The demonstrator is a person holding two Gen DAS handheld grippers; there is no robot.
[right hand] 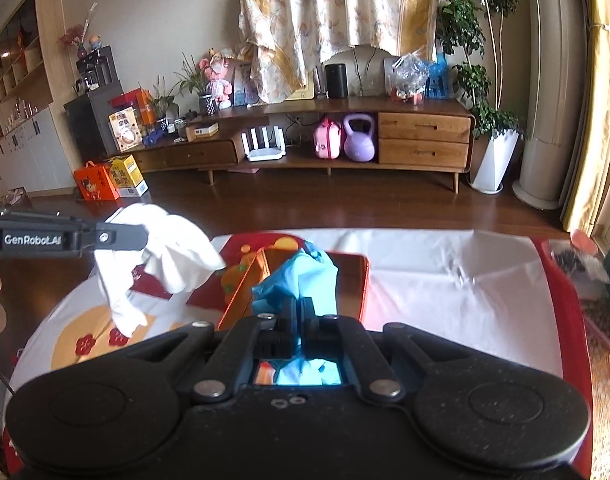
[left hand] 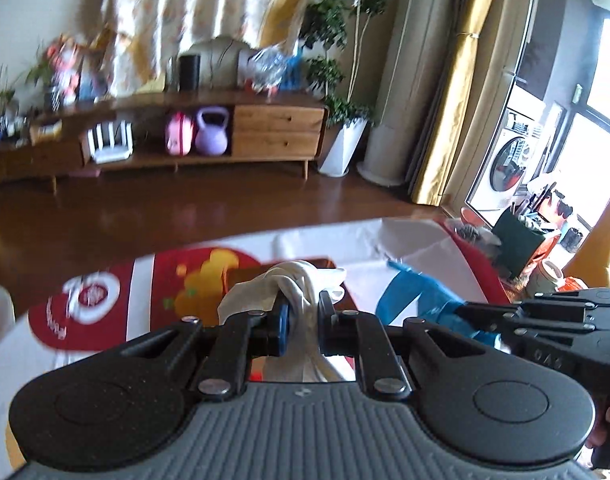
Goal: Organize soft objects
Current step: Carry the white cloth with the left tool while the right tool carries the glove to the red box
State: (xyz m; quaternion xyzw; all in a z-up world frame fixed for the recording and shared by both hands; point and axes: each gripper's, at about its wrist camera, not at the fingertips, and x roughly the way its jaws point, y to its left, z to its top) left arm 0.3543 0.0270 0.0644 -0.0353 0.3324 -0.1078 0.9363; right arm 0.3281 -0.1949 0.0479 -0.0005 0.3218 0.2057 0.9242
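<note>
My left gripper (left hand: 303,314) is shut on a white cloth (left hand: 293,280) that bunches up between its fingers and hangs below them. From the right wrist view the same white cloth (right hand: 165,252) dangles in the air at the left, pinched by the left gripper (right hand: 143,236). My right gripper (right hand: 299,320) is shut on a blue cloth (right hand: 297,276), crumpled above its fingers. In the left wrist view the blue cloth (left hand: 421,296) hangs at the right from the right gripper (left hand: 471,314). Both cloths are lifted above an orange-red tray (right hand: 355,280) on the table.
The table (right hand: 445,280) wears a white cover with red and yellow prints. A dark basket with clutter (left hand: 521,240) stands past its right edge. Beyond the brown floor is a wooden TV cabinet (right hand: 385,136) with a purple kettlebell (right hand: 359,138) and potted plants (right hand: 493,116).
</note>
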